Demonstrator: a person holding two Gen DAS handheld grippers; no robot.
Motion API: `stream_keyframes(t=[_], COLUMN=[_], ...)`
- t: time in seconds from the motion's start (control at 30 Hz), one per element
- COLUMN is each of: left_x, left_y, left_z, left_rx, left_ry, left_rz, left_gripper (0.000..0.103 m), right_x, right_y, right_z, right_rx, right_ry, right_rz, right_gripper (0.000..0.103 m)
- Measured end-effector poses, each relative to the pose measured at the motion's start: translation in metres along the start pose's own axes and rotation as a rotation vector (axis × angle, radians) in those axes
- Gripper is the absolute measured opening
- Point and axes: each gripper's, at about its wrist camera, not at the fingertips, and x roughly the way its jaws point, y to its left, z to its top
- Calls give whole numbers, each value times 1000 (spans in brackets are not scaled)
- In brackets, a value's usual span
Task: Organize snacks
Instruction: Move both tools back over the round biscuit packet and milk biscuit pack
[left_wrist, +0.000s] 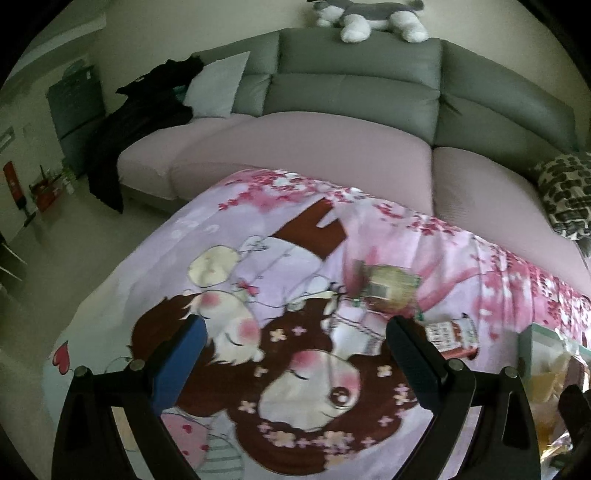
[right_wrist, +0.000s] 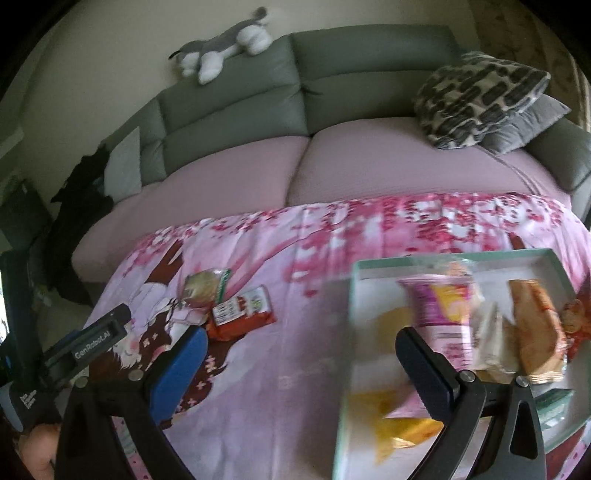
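Observation:
Two snacks lie loose on the pink cartoon cloth (right_wrist: 280, 369): a green-and-yellow packet (left_wrist: 384, 286) (right_wrist: 203, 288) and a red packet (left_wrist: 452, 338) (right_wrist: 242, 310) beside it. A pale green tray (right_wrist: 443, 256) (left_wrist: 535, 338) at the right holds several snacks, among them a purple packet (right_wrist: 443, 306), an orange one (right_wrist: 539, 325) and a yellow one (right_wrist: 402, 424). My left gripper (left_wrist: 295, 323) hangs open over the cloth, short of the two loose packets, and holds nothing. Over the tray's left edge my right gripper (right_wrist: 300, 334) is also open and empty.
A grey sofa (left_wrist: 354, 96) with pink seat covers runs behind the table. On it are a plush dog (right_wrist: 221, 51), patterned and grey cushions (right_wrist: 480, 99), a pale cushion (left_wrist: 218, 88) and a black garment (left_wrist: 140, 122). The left gripper's body (right_wrist: 92, 339) shows at the right view's left edge.

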Motion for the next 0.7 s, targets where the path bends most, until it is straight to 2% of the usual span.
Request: stream_keyframes(t=[0.37,0.7], left_x=[16,34], left_y=[28,38], left_z=[1,-1], left_rx=[-33,-66], left_ry=[37,91], left_rz=[22,-22], left_gripper=[98,98], right_x=[18,43], right_y=[47,58], right_z=[-8,-15], right_rx=[-88,-90], right_ry=[29,86], right_rz=[62,103], right_gripper=[103,103])
